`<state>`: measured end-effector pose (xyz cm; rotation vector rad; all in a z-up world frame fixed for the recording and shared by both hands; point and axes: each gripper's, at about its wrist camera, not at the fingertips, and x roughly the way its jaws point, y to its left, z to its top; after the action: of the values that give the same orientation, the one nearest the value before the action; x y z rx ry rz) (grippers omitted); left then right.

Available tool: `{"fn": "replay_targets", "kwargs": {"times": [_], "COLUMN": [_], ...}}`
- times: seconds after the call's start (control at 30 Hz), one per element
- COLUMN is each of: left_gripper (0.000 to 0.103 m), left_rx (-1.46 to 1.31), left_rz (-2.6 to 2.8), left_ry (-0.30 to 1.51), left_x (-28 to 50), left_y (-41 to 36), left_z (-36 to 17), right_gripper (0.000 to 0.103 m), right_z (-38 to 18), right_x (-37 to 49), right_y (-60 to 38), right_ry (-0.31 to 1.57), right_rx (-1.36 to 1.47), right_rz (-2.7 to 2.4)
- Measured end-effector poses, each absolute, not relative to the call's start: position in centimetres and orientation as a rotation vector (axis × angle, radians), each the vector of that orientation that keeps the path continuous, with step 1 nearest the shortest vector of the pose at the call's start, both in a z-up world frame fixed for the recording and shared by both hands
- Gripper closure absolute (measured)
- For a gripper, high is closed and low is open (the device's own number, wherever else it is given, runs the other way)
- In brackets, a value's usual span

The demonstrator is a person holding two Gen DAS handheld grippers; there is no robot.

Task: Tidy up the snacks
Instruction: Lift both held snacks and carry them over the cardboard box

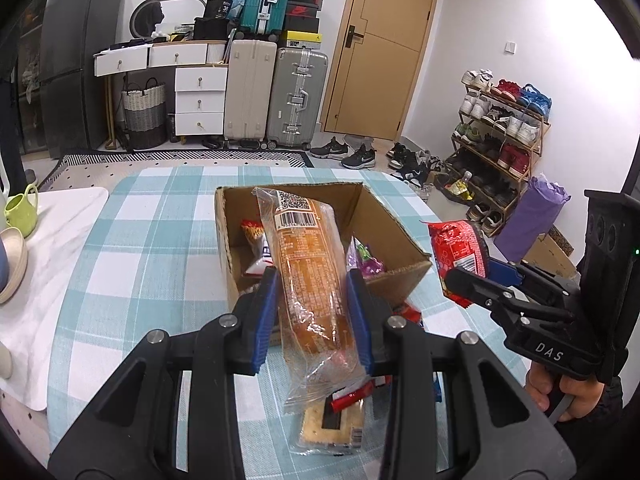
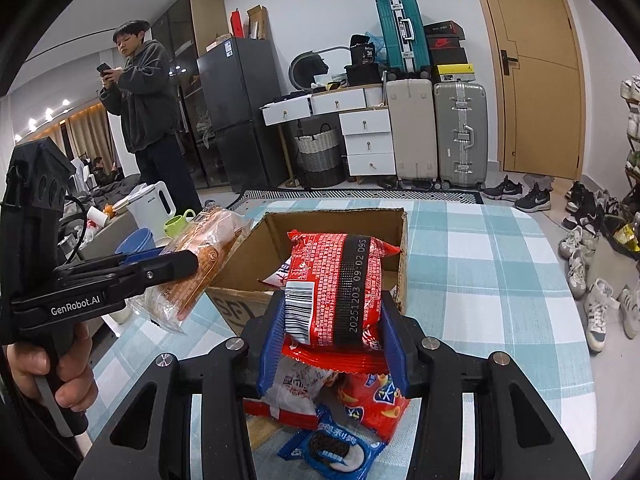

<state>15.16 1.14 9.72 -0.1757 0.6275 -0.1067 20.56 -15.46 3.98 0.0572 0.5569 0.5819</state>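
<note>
Bread loaf (image 1: 310, 276) in clear wrapper, barcode at far end: centre of left view, lengthwise, raised over near edge of open cardboard box (image 1: 394, 216). Red snack packet (image 2: 340, 292), barcode and date strip upward: centre of right view, before box. Loose packets, cookie pack (image 2: 332, 450): lower centre, on desk.

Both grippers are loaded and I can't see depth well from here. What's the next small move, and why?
Probably carry both a little further forward over the cardboard box before letting go. The left gripper is clamped on the bread packet and the right gripper on the red snack packet, and each grip sits near the box's near wall, not yet clearly over the opening.
</note>
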Motion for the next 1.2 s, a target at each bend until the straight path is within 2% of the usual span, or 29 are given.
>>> {"fn": "replay_targets", "kwargs": {"times": [0.57,1.2], "left_gripper": [0.072,0.072], "left_rx": [-0.173,-0.176], "left_rz": [-0.092,-0.050], "left_ry": [0.626,0.643], "left_x": [18.5,26.2], "left_y": [2.4,3.8], "left_z": [9.7,8.2], "right_gripper": [0.058,0.058], "right_z": [4.5,4.7], "right_x": [24.1,27.8], "right_y": [-14.2,-12.6], "right_ry": [0.552,0.560], "right_rx": [0.052,0.062], "right_rz": [0.586,0.594]}}
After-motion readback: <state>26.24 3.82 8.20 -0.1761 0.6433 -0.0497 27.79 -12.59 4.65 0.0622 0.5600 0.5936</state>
